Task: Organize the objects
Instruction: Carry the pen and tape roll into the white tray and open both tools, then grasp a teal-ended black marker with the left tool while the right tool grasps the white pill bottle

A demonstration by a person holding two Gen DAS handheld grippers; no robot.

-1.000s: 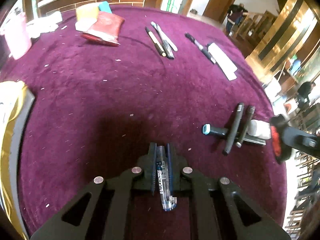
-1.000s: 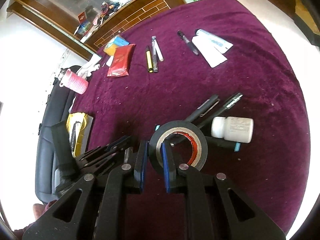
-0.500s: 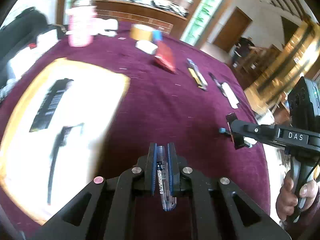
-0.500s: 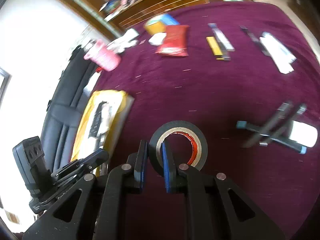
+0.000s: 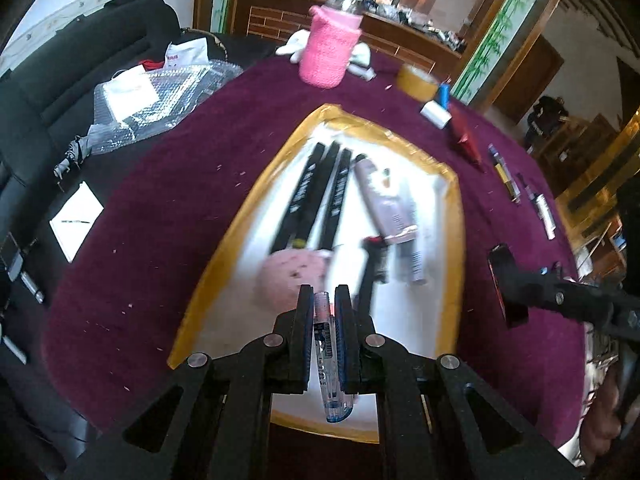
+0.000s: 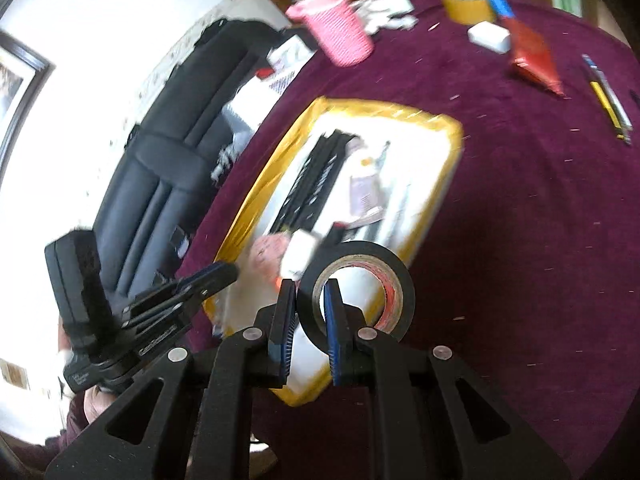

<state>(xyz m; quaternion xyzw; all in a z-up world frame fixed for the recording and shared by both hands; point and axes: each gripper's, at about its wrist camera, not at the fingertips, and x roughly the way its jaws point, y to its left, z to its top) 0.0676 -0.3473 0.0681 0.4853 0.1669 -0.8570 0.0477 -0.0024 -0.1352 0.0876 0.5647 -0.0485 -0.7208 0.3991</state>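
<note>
My left gripper (image 5: 323, 300) is shut on a clear pen (image 5: 329, 364) and hangs over the near end of a white tray with a yellow rim (image 5: 452, 208). Black flat sticks (image 5: 316, 196), a grey tube (image 5: 380, 200) and a pink round thing (image 5: 290, 276) lie in that tray. My right gripper (image 6: 310, 294) is shut on the wall of a black tape roll (image 6: 360, 284), one finger inside the ring. It sits over the tray's (image 6: 404, 114) near right corner. The right gripper with the roll (image 5: 506, 284) shows at the right of the left wrist view. The left gripper (image 6: 208, 276) shows at the left of the right wrist view.
A pink knitted cup (image 5: 330, 50), a brown tape roll (image 5: 416, 80), a red packet (image 5: 464, 136) and pens (image 5: 504, 172) lie on the purple cloth (image 5: 160, 208) behind and right of the tray. A black sofa (image 5: 48, 92) with bubble wrap (image 5: 160, 96) borders the left.
Both grippers have swept left across the purple cloth, away from the heap of markers, and now hang over the yellow-rimmed tray. Each still holds its object.
</note>
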